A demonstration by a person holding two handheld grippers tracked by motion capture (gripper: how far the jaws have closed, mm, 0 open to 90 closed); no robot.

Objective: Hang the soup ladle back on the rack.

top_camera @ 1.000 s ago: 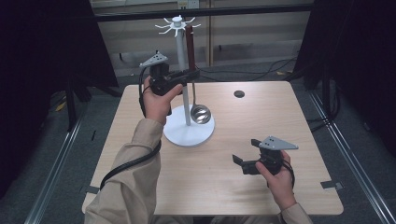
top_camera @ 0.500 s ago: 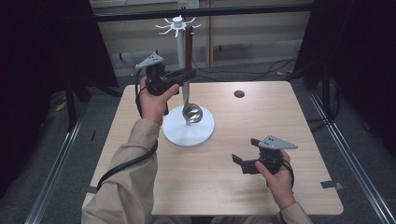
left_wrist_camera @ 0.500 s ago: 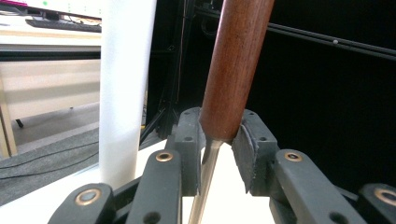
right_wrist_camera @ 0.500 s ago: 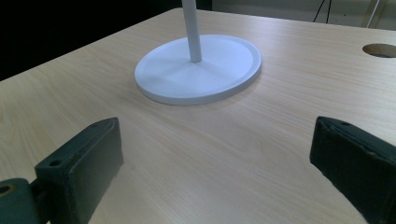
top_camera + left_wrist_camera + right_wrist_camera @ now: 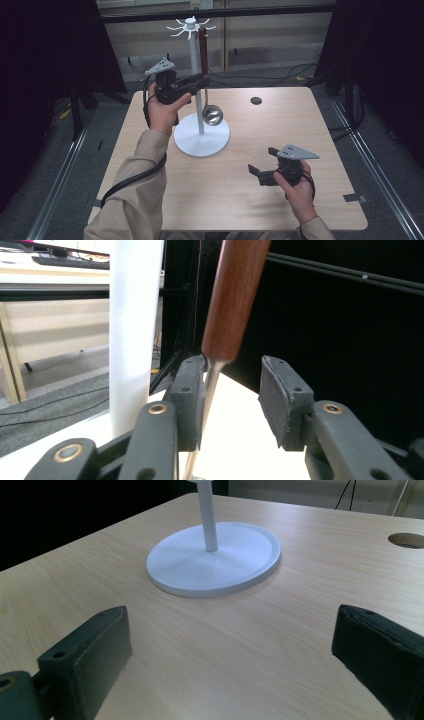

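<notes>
A ladle with a brown wooden handle [image 5: 203, 42] hangs from the hooked top of a white stand [image 5: 194, 75], its steel bowl [image 5: 214, 116] just above the round base [image 5: 201, 137]. My left gripper [image 5: 202, 81] is raised level at the ladle's shaft. Its jaws have just been opening. In the left gripper view the thin metal shaft under the handle [image 5: 237, 300] lies against one pad [image 5: 190, 395]; the other pad stands clear, so my left gripper [image 5: 232, 385] is open. My right gripper [image 5: 256, 172] rests low over the table, open and holding nothing [image 5: 232, 645].
The stand sits mid-table on a light wooden top [image 5: 310, 130] with a small round hole [image 5: 256, 100] at the back right. In the right gripper view the stand base [image 5: 215, 560] lies ahead of the jaws. Dark curtains flank the table.
The left jaws have parted from the ladle's shaft. The ladle's bowl has swung slightly beside the pole. Both hands stay where they were.
</notes>
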